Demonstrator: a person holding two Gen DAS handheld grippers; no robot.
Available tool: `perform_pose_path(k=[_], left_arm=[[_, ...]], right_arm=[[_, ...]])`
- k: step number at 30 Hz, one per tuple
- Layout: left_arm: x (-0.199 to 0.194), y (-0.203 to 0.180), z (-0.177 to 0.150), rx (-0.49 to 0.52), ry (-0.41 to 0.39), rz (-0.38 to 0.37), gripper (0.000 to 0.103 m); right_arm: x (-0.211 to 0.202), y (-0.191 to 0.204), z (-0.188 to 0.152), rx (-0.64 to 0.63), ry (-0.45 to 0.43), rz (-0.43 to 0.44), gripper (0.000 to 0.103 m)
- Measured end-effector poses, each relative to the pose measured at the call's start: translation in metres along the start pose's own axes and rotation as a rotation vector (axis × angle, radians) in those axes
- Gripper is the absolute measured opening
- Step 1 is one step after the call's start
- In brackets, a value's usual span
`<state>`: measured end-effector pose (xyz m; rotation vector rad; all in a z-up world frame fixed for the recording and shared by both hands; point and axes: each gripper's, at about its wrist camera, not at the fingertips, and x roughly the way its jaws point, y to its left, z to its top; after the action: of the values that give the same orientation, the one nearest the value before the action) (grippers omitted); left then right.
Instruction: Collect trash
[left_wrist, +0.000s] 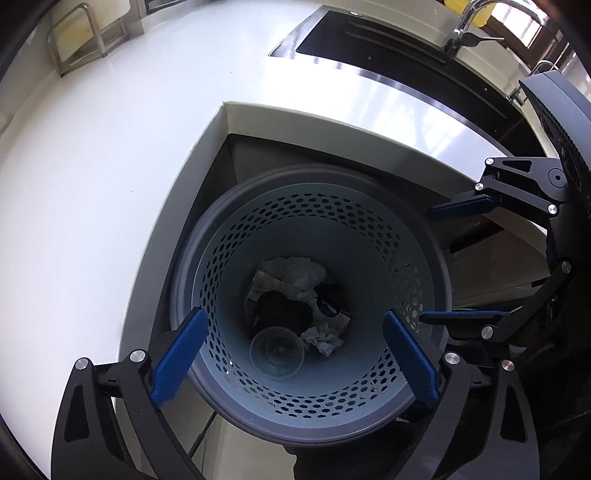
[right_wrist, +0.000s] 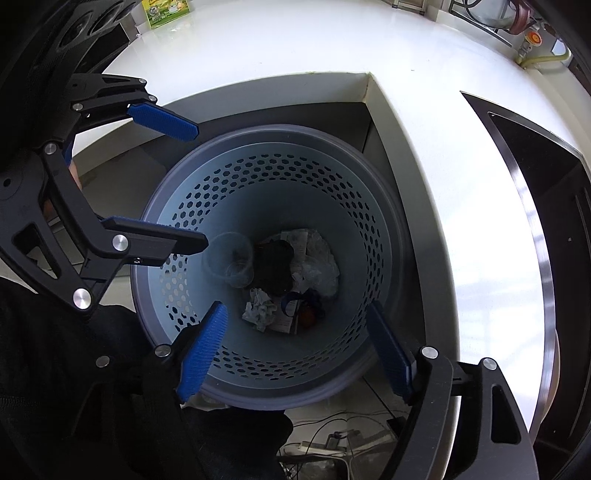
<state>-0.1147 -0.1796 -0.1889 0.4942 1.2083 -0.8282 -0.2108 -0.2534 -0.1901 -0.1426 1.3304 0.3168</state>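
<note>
Blue-padded left gripper (left_wrist: 295, 354) fills the bottom of the left wrist view, jaws spread wide, nothing between them, hanging over the round pale-blue perforated plastic waste basket (left_wrist: 369, 236) with a grey rim. Right gripper (right_wrist: 295, 347) likewise wide apart and empty, above the same basket (right_wrist: 369, 206); each gripper shows in the other's view at the side, also spread and empty. Basket sits in the inner corner notch of the white glossy L-shaped countertop (left_wrist: 110, 184), below counter level. Trash lies at the basket bottom: clear plastic cup (left_wrist: 277, 353) on its side against the wall, crumpled white tissue (left_wrist: 327, 338) just beside it, dark lump (left_wrist: 284, 310) in the middle, crinkled clear plastic wrap (left_wrist: 295, 271) at the far side, printed paper scraps around. Black recessed sink (left_wrist: 369, 48) with chrome faucet (left_wrist: 469, 22) sits far on the counter. Green box (right_wrist: 168, 11) stands at the counter's far edge in the right wrist view.
</note>
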Motion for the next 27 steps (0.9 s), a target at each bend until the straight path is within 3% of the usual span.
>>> perform_pose_path(k=[7, 27], left_arm=[[-0.015, 0.002, 0.004, -0.004, -0.032, 0.047, 0.096], [-0.034, 0.012, 0.0, -0.082, -0.068, 0.073, 0.096]], right_arm=[[-0.014, -0.002, 0.006, 0.007, -0.03, 0.007, 0.092], [-0.025, 0.004, 0.006, 0.027, -0.053, 0.04, 0.093]])
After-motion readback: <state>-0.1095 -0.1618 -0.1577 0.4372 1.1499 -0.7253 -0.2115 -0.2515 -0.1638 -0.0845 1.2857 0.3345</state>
